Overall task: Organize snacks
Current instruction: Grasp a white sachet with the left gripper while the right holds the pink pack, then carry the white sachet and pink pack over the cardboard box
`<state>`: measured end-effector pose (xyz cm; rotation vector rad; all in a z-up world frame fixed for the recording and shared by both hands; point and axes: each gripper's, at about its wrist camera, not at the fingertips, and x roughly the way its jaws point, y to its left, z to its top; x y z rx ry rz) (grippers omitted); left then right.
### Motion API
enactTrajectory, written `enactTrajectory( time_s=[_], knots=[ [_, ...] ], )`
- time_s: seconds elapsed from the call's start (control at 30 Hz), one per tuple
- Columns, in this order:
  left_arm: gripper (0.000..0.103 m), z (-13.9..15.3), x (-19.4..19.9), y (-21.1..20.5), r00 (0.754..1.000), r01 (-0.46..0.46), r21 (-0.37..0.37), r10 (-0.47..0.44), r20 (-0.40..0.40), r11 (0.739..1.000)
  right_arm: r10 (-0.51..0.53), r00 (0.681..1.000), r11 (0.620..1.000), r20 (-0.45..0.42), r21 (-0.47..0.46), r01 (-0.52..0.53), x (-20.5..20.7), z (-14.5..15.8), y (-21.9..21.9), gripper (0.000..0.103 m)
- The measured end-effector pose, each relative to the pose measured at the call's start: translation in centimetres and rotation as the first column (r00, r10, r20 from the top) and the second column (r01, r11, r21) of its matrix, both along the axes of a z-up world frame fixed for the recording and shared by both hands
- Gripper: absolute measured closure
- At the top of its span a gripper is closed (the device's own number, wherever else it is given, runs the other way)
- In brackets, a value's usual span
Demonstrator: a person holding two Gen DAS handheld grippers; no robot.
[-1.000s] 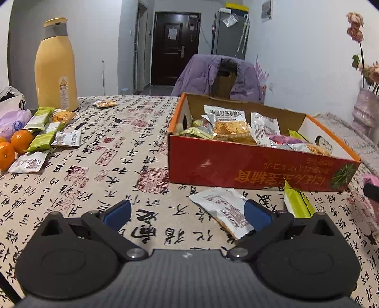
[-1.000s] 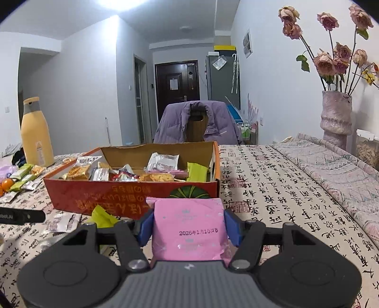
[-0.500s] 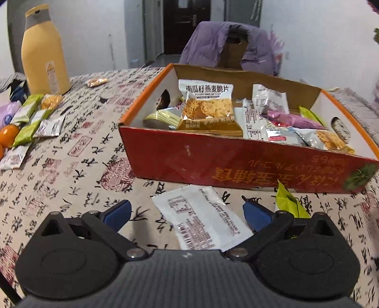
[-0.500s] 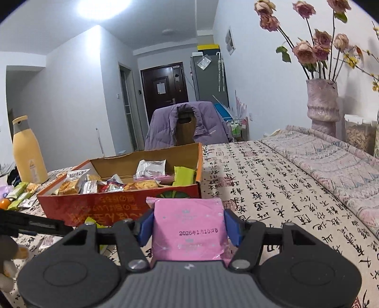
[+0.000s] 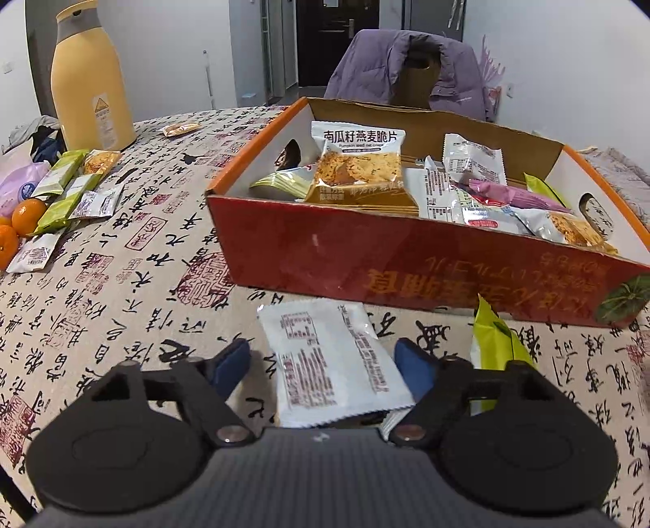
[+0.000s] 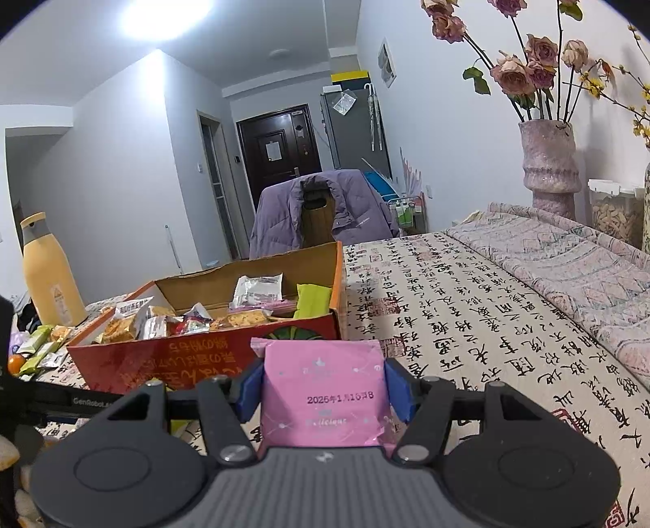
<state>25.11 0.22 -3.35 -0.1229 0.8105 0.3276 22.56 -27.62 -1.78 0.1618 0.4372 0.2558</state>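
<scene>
Pink packet (image 6: 323,396) pinched between right gripper (image 6: 323,390) fingers (image 6: 248,388), near box (image 6: 203,359).

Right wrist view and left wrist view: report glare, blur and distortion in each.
Right wrist view: the ceiling light blows out to white glare; the pink packet in the right gripper stays sharp, its date print readable. Left wrist view: even light, no glare; fisheye bends the red box; the white packet print is soft.

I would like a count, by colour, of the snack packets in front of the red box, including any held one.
White packet: 1
Green packet: 1
Pink packet, in the right gripper: 1
Total: 3
</scene>
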Motion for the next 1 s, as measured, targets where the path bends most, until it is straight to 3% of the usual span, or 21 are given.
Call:
enactTrajectory(
  time_s=[0.1,0.6,1.0],
  knots=[
    [0.041,0.2,-0.7,0.5,1.0,0.006,-0.005,-0.006,0.007,1.0,-0.001,1.0,1.0,0.001,0.001,0.001,0.0,0.0,0.0,0.042],
    [0.042,0.7,-4.1,1.6,0.995,0.058,-0.002,-0.058,0.081,0.998,0.0,1.0,1.0,0.002,0.002,0.0,-0.1,-0.1,0.0,0.042],
    [0.042,4.0,-7.5,1.4,0.966,0.121,0.015,-0.122,0.228,0.992,0.061,0.997,0.995,0.046,-0.086,-0.057,-0.8,0.3,2.0,0.042]
  ],
)
